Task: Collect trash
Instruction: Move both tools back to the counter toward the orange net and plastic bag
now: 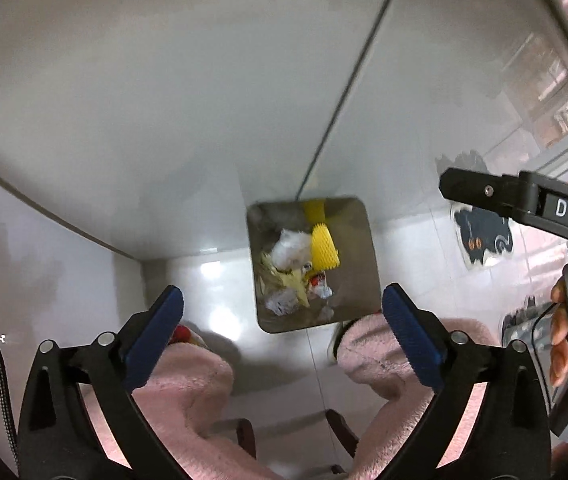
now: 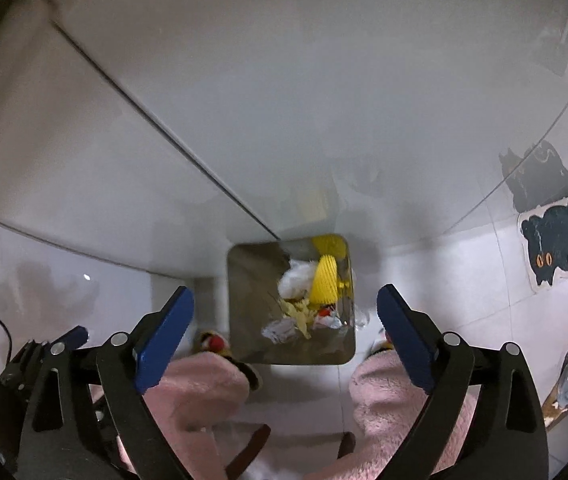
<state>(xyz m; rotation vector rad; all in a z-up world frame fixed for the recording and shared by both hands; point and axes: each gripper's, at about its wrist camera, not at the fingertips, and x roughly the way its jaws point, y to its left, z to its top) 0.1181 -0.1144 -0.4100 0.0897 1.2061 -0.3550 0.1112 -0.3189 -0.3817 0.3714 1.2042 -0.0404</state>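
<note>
Both grippers — left gripper (image 1: 281,316) and right gripper (image 2: 286,318) — hang wide open, holding nothing. Below stands the metal bin (image 1: 358,240) — inside lies yellow foam netting (image 1: 324,246).

Home, tiled floor (image 2: 464,280), cat-shaped rug (image 2: 554,248), pink fluffy slippers (image 2: 203,384), small bin (image 1: 364,240) w/ trash

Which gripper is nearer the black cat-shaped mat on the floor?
Right. The right gripper hangs open over the bin on the side of the cat mat; the left gripper, also open, sits farther off, the right one between it and the mat.
</note>
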